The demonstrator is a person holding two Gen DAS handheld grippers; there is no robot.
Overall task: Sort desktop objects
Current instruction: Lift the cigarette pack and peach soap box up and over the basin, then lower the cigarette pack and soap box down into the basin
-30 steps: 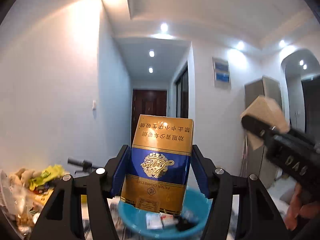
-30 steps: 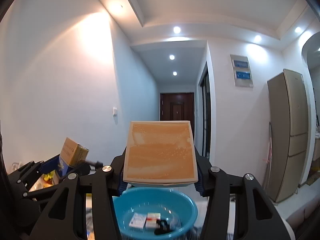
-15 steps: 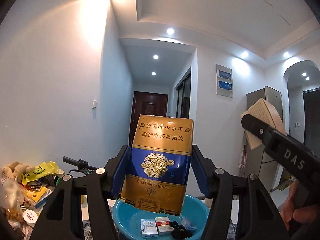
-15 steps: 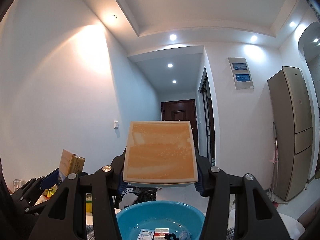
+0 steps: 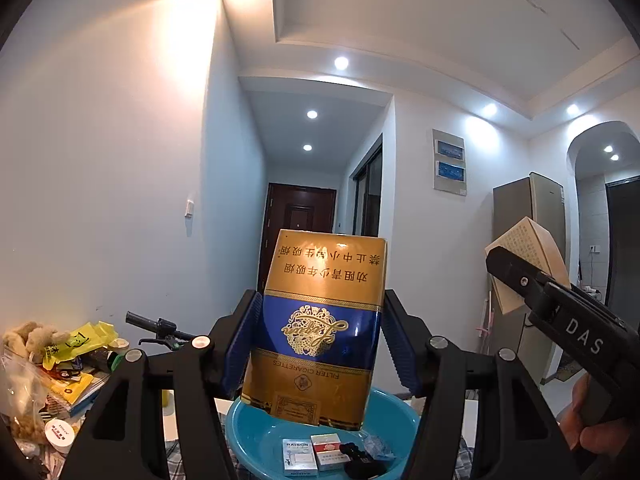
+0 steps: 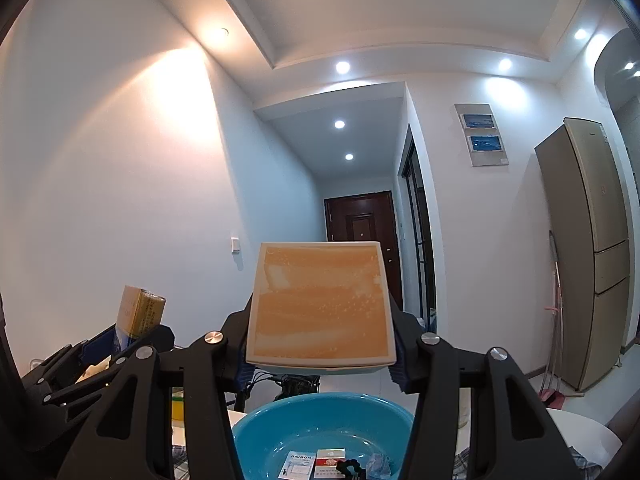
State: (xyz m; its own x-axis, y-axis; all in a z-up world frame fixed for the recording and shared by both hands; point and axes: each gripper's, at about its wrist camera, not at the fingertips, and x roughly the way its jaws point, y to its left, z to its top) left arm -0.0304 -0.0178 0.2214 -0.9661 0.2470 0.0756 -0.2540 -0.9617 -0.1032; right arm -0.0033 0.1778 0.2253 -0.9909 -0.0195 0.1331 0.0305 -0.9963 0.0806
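My left gripper (image 5: 320, 340) is shut on a gold-and-blue cigarette pack (image 5: 320, 320), held upside down above a blue basin (image 5: 260, 436). In the right wrist view my right gripper (image 6: 320, 348) is shut on an orange box with a white rim (image 6: 320, 304), held over the same blue basin (image 6: 260, 428). The basin holds a white pack (image 6: 297, 465), a red-and-white pack (image 6: 330, 460) and a small black item (image 6: 352, 467). Each gripper shows in the other's view: the right one with its box (image 5: 528, 252) at the right, the left one with its pack (image 6: 142, 312) at the left.
A pile of clutter lies at the left: a yellow bag (image 5: 80, 340), a plush toy (image 5: 32, 336), a white jar (image 5: 59, 434). A handlebar (image 5: 156, 326) stands behind the table. A person's hand (image 5: 592, 420) holds the right gripper. A fridge (image 6: 588, 248) stands at the right.
Both views have tilted up slightly, so the basin sits lower in frame. The cigarette pack and the orange box stay gripped as before.
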